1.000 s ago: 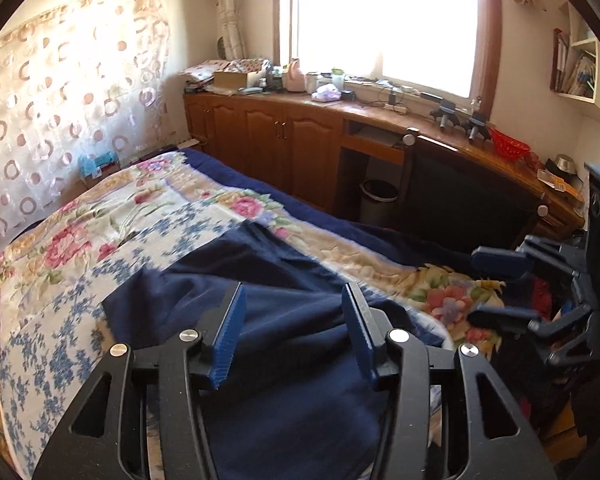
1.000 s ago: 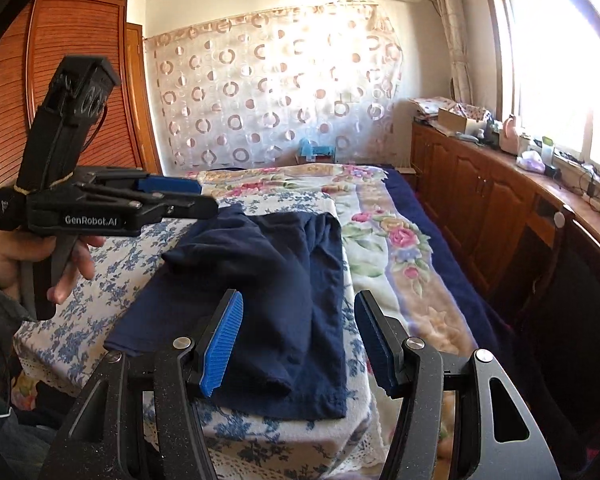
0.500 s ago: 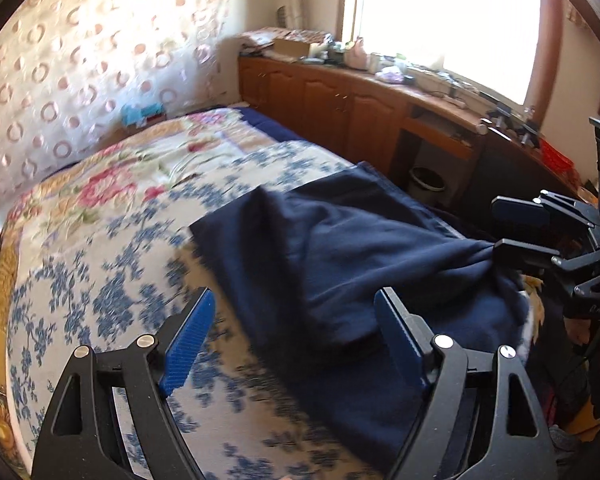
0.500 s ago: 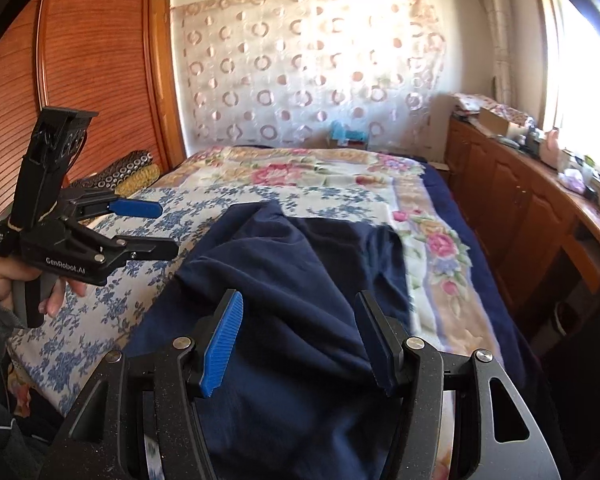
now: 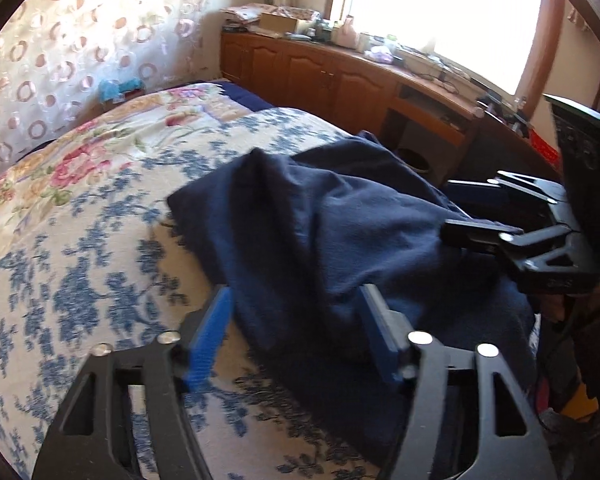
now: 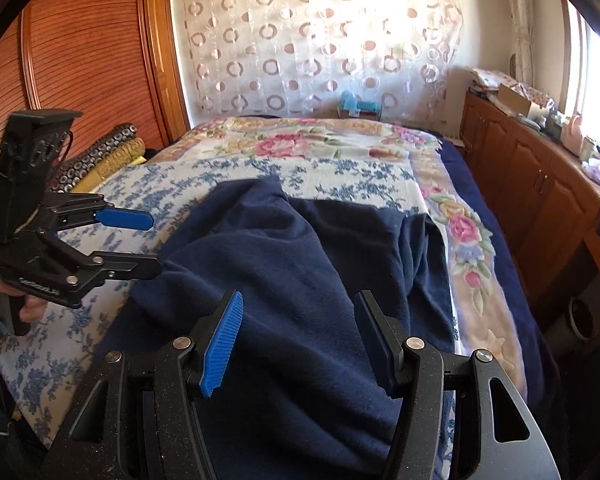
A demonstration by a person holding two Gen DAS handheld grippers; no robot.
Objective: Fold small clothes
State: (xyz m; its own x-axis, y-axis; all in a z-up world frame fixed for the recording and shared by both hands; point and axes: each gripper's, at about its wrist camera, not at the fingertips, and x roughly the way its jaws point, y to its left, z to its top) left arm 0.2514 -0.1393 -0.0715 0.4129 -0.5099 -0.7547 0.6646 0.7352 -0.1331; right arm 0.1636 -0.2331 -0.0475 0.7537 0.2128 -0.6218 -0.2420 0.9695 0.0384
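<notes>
Both the left gripper (image 5: 292,320) and right gripper (image 6: 298,336) hang spread over the rumpled navy garment (image 6: 300,264) on the bed (image 6: 100,320), the left's jaws just narrowing with cloth between them; next, I'd say, pinch an edge.

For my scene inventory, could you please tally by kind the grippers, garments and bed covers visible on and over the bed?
Grippers: 2, the left gripper and the right gripper, both open
Navy garment: 1
Bed covers: 2, a blue-flowered cover and a pink-flowered cover
Total: 5
</notes>
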